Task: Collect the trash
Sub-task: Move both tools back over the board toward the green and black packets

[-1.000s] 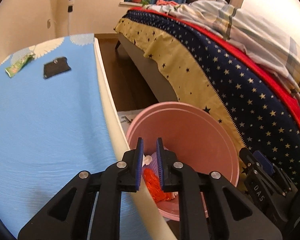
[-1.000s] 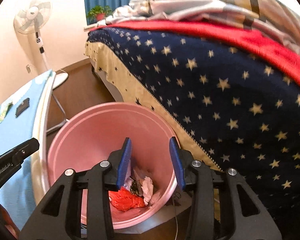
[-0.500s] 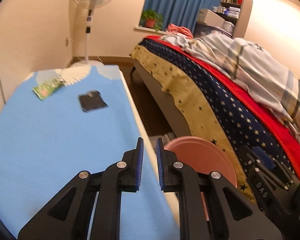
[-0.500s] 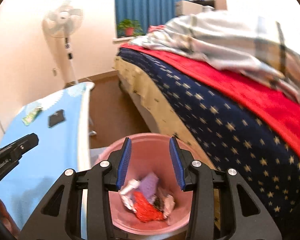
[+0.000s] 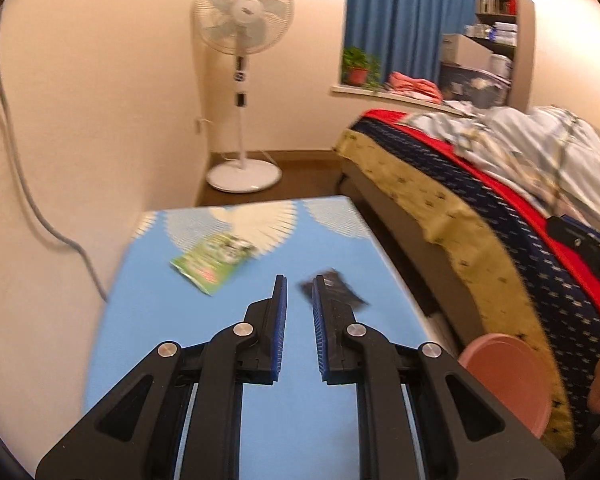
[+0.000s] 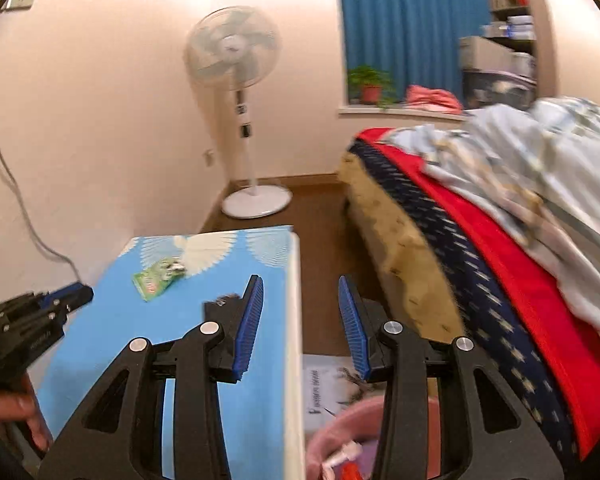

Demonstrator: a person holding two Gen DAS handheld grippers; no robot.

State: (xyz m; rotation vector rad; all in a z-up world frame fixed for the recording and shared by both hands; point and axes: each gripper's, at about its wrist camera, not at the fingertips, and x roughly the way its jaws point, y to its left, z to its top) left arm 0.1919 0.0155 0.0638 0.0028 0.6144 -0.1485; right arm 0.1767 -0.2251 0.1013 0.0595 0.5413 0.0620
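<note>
left gripper (image 5: 300,294) fingers narrowly apart with nothing between, right gripper (image 6: 300,294) fingers spread and empty, green wrapper (image 5: 212,266) on the blue table (image 5: 148,344) at 11 o'clock of the left fingertips, black packet (image 5: 340,290) just right, pink bin (image 5: 508,376) at 4 o'clock beside the bed (image 5: 480,232)

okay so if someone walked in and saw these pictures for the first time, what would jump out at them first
Probably the bright blue table top in the foreground, with a green wrapper and a small black packet lying on it near its far end. Next, the bed on the right with its red and star-patterned navy covers, and the white standing fan against the far wall. Low beside the table sits a pink bin with trash in it.
</note>
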